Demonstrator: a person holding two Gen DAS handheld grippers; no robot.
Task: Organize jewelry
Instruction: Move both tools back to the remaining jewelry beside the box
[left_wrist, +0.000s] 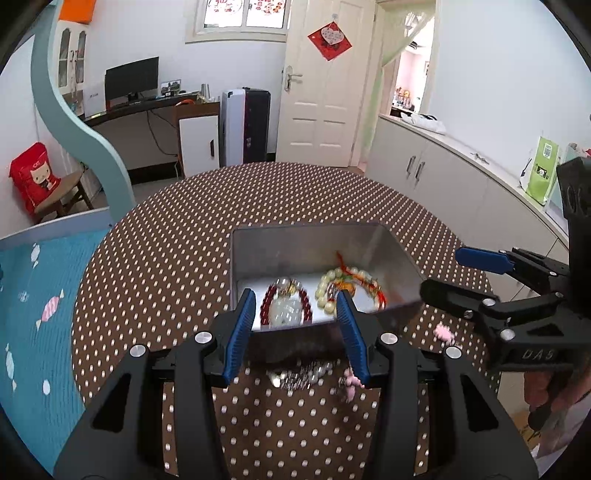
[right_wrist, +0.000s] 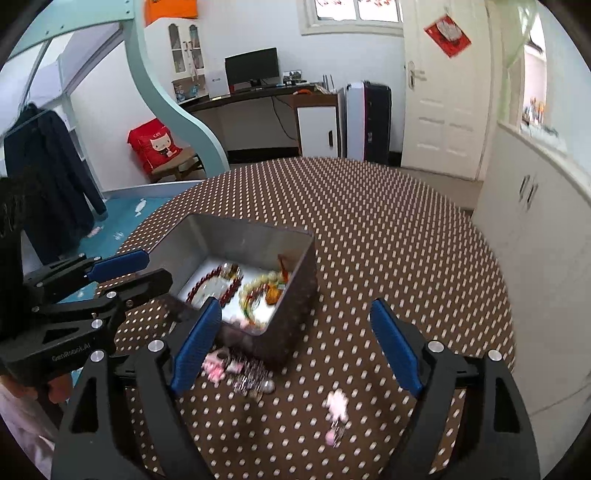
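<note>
Polka-dot brown table (right_wrist: 388, 236) fills most of your view, with the metal tin (right_wrist: 295, 295) sitting on it as the anchor. Inside the tin lie a red bead bracelet (left_wrist: 284, 306) and a pale bead bracelet (left_wrist: 332, 288), side by side. Just in front of the tin's near wall there's a blurry silvery piece (right_wrist: 255, 380) and pink charms (right_wrist: 338, 406) on the cloth. Your left gripper (left_wrist: 295, 332) hangs half-open at that near wall, gripping nothing. Your right gripper (right_wrist: 295, 343) is spread wide, empty too.
</note>
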